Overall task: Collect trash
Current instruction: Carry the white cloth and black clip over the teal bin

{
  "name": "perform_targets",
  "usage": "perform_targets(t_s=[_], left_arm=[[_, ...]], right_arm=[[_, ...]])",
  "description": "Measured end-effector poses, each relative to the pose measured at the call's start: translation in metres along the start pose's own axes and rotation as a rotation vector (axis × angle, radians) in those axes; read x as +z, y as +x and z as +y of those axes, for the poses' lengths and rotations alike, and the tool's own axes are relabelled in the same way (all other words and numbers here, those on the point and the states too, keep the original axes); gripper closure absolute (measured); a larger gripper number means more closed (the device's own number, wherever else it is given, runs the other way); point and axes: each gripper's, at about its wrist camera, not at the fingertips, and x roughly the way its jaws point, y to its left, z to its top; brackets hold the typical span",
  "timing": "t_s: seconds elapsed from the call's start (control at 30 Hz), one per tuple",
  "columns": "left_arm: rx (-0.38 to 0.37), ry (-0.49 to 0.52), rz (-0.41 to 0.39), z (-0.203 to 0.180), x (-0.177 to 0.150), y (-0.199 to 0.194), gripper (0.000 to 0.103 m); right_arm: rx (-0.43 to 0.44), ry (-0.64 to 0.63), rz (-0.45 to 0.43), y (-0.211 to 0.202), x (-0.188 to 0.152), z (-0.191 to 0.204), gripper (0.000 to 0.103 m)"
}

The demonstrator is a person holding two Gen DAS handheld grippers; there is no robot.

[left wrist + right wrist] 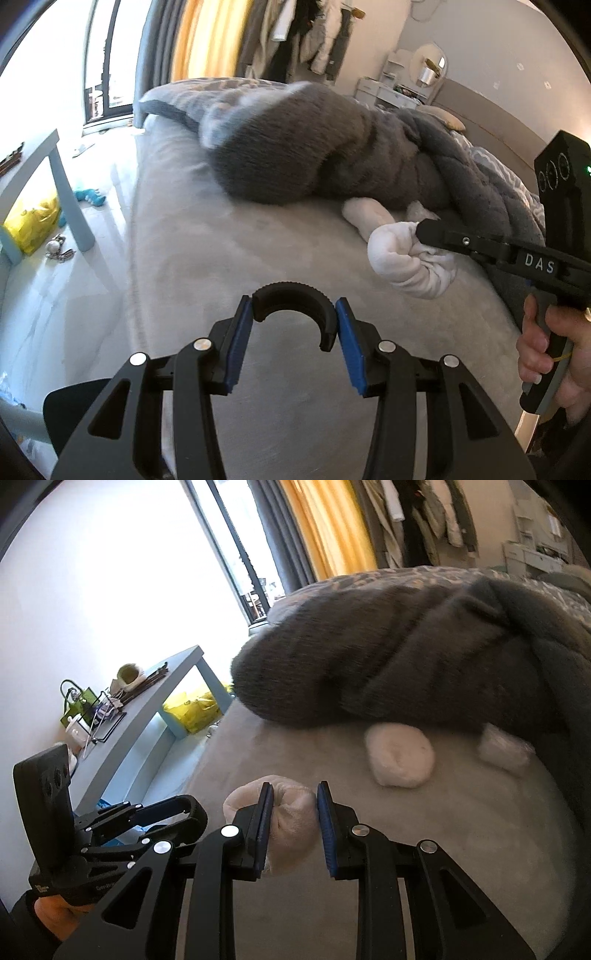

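Observation:
My left gripper (293, 314) is shut on a black curved C-shaped piece (291, 295), its blue pads pressing on both ends. It hangs above the grey bed sheet (229, 258). At the right, my right gripper (424, 230) is shut on a white wadded soft bundle (402, 262), lifted just off the sheet. In the right wrist view the same bundle (291, 823) sits squeezed between the pads of the right gripper (295, 797), with the left gripper (192, 808) low at the left. Two more white wads (400, 755) (504, 747) lie on the bed by the grey fur blanket (369, 664).
The fur blanket (295, 147) and a quilted cover (480, 184) fill the far half of the bed. Left of the bed stands a light blue table (147, 709) with clutter, a yellow bag (192, 709) under it, and a teal toy (90, 195) on the floor.

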Motion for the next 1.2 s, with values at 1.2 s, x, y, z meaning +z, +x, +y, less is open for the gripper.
perform_targets(t_s=[1.2], left_arm=[[0.143, -0.238, 0.083, 0.149, -0.058, -0.051, 0.055]], right_arm=[[0.147, -0.197, 0.048, 0.07, 0.007, 0.168, 0.078]])
